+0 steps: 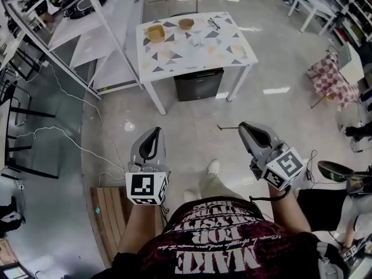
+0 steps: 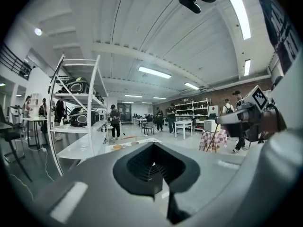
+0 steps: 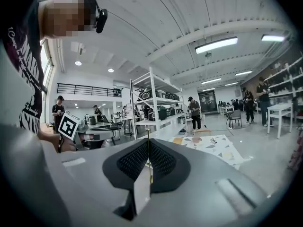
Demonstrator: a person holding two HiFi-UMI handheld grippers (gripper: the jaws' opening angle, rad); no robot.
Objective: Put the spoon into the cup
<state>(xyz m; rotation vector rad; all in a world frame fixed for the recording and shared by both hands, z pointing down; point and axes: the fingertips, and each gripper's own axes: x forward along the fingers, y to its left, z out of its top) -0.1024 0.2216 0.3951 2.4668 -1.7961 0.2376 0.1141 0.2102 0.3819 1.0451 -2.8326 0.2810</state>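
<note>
The white table (image 1: 174, 57) with a grey and tan triangle pattern stands far ahead of me, across bare floor. On it are a small pale cup (image 1: 195, 39), two tan bowls (image 1: 155, 32) and a thin dark object (image 1: 214, 22) that may be the spoon; it is too small to tell. My left gripper (image 1: 156, 131) and right gripper (image 1: 243, 125) are held low over the floor, well short of the table. Both are shut with nothing between the jaws, as the left gripper (image 2: 152, 148) and right gripper (image 3: 147, 145) views confirm.
A white shelving rack (image 1: 87, 34) stands left of the table, with cables trailing on the floor. A black box (image 1: 199, 83) sits under the table. A wooden pallet (image 1: 113, 214) lies by my left side. A checkered cloth (image 1: 328, 77) hangs at the right. Several people stand in the background.
</note>
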